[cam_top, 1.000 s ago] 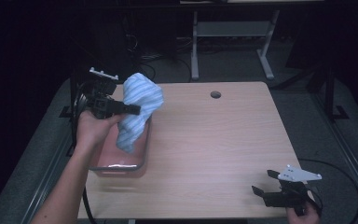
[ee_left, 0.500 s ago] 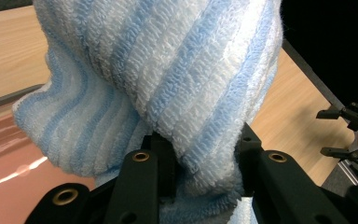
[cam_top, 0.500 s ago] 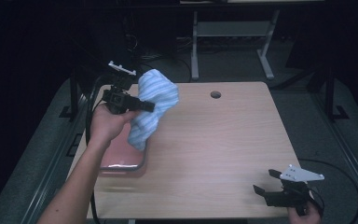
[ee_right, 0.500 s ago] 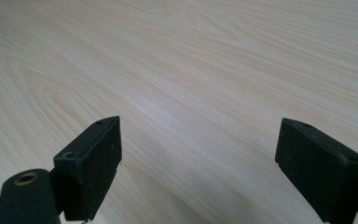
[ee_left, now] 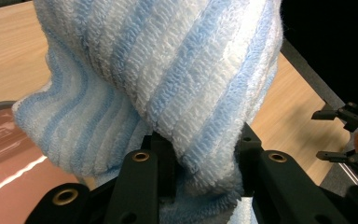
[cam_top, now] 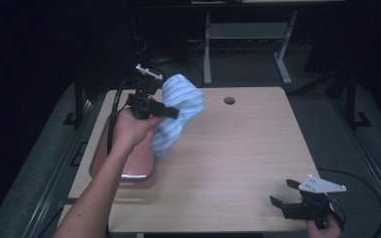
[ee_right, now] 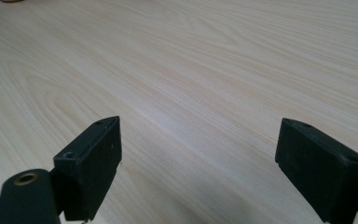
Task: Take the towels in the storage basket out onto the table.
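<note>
A person holds the left gripper [cam_top: 171, 113] up in the air over the left side of the tabletop [cam_top: 238, 163]. Its jaws are squeezed tight on a blue and white striped towel [cam_top: 177, 111]. The towel is soft and bunched up, and it hangs down from the jaws with its low end dangling near the tabletop. In the left gripper view, the towel [ee_left: 168, 88] sits pinched between the two black jaws and puffs up big above them. Under the towel and the person's left hand [cam_top: 131, 130] lies a pink tray [cam_top: 129, 166] with a grey rim, resting flat near the left edge of the tabletop. The towel is up above the tray, not lying in it. The right gripper [cam_top: 283, 193] is far away at the near right corner of the tabletop, held low. Its jaws are spread wide apart with nothing between them. In the right gripper view, bare light wood shows between the two jaws. A small round hole [cam_top: 229, 100] sits near the far edge of the tabletop.
</note>
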Available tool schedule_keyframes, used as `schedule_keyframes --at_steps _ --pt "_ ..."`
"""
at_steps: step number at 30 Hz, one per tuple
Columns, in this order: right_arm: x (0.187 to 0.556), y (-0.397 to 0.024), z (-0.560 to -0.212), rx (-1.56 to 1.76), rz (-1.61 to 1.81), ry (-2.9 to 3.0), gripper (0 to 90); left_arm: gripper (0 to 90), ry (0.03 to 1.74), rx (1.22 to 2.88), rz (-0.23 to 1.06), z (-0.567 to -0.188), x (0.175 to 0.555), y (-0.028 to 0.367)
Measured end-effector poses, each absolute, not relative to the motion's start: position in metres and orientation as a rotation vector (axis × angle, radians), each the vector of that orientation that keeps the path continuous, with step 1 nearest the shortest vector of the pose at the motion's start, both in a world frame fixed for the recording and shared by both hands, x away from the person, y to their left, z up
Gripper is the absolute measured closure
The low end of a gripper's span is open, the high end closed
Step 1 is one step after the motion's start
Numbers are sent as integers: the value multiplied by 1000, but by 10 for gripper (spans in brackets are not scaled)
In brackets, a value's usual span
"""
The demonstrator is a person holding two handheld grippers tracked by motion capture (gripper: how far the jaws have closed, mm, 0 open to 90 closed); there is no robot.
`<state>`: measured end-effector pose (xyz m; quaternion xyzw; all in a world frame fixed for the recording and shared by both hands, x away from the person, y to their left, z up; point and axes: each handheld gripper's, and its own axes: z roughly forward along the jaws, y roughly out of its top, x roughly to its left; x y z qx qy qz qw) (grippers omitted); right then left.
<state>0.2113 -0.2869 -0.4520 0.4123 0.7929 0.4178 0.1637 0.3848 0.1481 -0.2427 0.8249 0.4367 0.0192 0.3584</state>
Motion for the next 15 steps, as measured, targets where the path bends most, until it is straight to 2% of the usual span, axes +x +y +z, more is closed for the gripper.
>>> schedule_keyframes --at_steps 15 --pt "212 -288 -452 1173 1199 2256 140 691 1119 2164 9 -261 395 120"
